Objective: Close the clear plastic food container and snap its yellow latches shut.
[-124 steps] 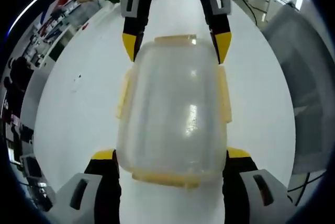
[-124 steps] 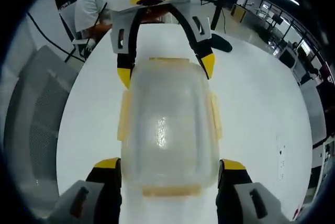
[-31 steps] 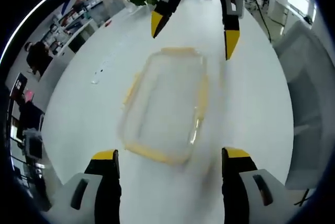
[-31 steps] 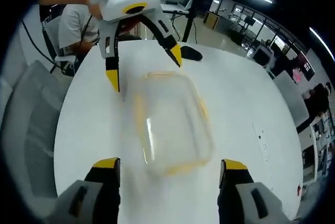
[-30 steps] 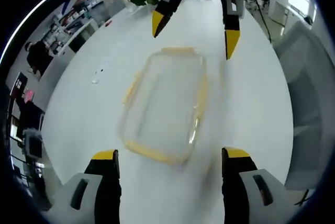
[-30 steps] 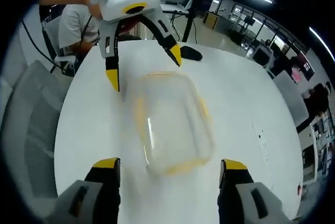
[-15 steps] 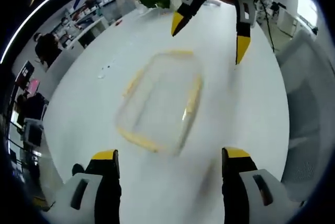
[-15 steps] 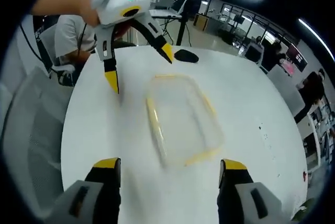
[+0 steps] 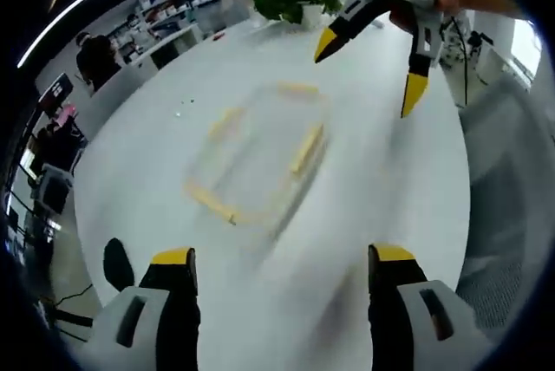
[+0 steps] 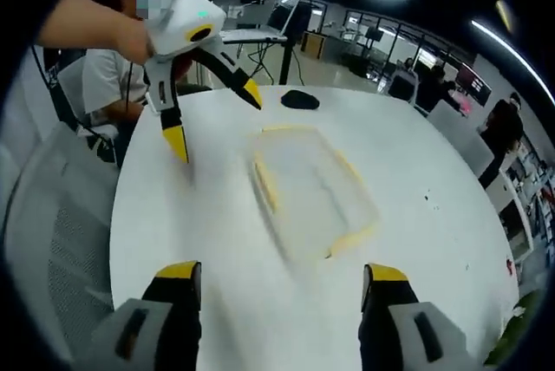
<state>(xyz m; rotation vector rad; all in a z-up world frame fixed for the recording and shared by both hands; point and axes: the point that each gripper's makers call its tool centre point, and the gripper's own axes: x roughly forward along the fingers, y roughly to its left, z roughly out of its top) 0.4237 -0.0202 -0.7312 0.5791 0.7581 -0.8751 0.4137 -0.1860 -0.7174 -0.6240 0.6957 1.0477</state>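
container (image 10: 314, 194) flat on white table (image 10: 199, 241) | right tool (image 10: 277, 289) spread, empty | left tool (image 10: 214, 117) spread, above table

We held both tongs, the left tongs (image 9: 276, 269) and the right tongs (image 10: 276, 277), raised with jaws spread wide, gripping nothing.

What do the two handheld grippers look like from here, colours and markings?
Both match: the left gripper has a white body with a green light, a yellow ring round its front, and black arms ending in yellow tips. The right gripper is likewise white, black and yellow-tipped. Each view's own jaws are grey, black and yellow-capped.
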